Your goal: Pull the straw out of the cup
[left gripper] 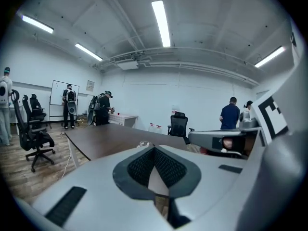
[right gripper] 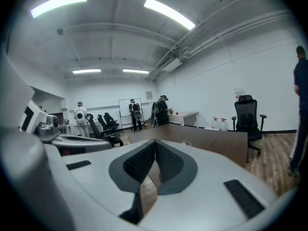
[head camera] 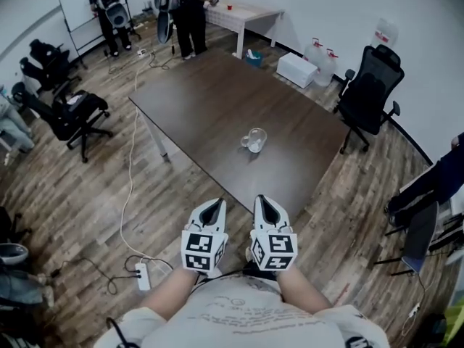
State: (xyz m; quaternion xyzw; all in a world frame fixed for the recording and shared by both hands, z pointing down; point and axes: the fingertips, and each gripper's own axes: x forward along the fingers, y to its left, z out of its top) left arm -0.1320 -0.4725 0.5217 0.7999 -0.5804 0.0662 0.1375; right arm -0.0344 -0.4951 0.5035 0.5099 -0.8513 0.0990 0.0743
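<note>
Head view: clear round cup (head camera: 254, 140) on dark brown wooden table (head camera: 210, 93), well ahead of left gripper (head camera: 212, 207) and right gripper (head camera: 267, 203), both pinched together, empty; straw indiscernible. Risk: unbraced, the light cup could tip or lift with the straw.

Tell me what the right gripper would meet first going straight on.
Probably the clear cup on the dark table: the right gripper points across the tabletop toward it, though its height is hard to judge.

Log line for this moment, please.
left gripper: shut, empty | right gripper: shut, empty | cup: on table, untouched | phase: not started
</note>
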